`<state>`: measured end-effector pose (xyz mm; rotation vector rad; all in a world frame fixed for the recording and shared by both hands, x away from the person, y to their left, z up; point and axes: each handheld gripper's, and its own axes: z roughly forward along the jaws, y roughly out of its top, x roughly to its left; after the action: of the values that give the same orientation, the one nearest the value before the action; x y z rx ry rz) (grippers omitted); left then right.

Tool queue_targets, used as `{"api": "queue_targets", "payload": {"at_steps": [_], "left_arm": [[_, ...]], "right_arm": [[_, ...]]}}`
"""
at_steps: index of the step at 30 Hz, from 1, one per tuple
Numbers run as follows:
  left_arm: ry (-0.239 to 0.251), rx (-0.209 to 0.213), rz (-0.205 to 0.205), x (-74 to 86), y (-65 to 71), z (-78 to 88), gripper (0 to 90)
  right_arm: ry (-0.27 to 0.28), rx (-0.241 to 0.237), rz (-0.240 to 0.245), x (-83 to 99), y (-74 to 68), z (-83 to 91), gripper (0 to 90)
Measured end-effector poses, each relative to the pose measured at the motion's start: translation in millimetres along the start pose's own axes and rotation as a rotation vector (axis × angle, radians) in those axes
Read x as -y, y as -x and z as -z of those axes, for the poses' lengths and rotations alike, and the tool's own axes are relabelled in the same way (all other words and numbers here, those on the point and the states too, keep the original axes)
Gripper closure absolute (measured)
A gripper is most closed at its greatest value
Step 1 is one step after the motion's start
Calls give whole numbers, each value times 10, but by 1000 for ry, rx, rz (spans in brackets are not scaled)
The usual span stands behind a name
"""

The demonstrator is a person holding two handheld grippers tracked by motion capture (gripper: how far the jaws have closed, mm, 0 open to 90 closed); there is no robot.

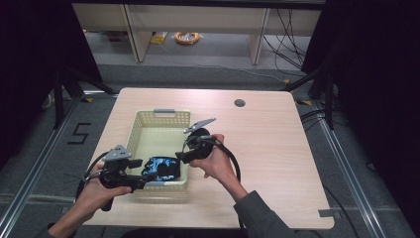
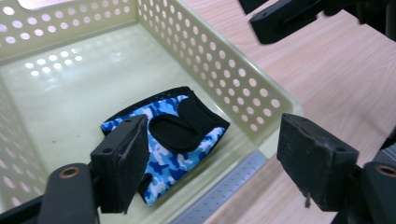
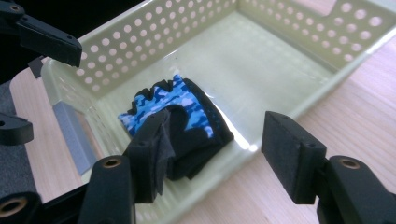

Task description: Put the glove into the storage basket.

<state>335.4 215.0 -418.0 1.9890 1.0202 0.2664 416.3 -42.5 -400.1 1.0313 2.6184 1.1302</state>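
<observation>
The glove is a small fingerless one, blue and white camouflage cloth with black edging and a black strap folded over its middle. It lies flat on the floor of the pale yellow perforated basket, in the corner nearest the person, at about 5 o'clock within the basket. The left gripper hangs at the basket's 7 o'clock rim, the right gripper at its 4 o'clock rim. Both have their jaws spread wide apart with nothing between the pads, the glove lying loose below them on the wooden table
</observation>
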Motion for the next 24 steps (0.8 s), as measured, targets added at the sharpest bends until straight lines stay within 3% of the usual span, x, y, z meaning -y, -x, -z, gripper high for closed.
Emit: {"api": "queue_targets", "payload": {"at_steps": [1, 2, 3, 4, 6, 7, 9, 24], "left_arm": [[20, 5, 14, 4, 24, -10, 238], [11, 10, 2, 2, 25, -4, 233], [25, 12, 19, 3, 50, -14, 227], [38, 10, 15, 7, 65, -20, 224], [29, 18, 12, 4, 89, -19, 221], [29, 19, 7, 8, 100, -21, 220], [41, 32, 17, 17, 126, -31, 219], [84, 83, 0, 26, 358, -36, 219]], "right_arm": [[16, -14, 3, 16, 8, 18, 421], [12, 18, -20, 37, 14, 66, 419], [40, 2, -10, 59, 31, 91, 415], [31, -1, -12, 76, 45, 144, 410], [54, -8, -6, 129, 86, 196, 405], [40, -8, -16, 147, 92, 223, 402], [67, -5, -24, 199, 114, 255, 393], [125, -13, -49, 497, 251, 548, 357]]}}
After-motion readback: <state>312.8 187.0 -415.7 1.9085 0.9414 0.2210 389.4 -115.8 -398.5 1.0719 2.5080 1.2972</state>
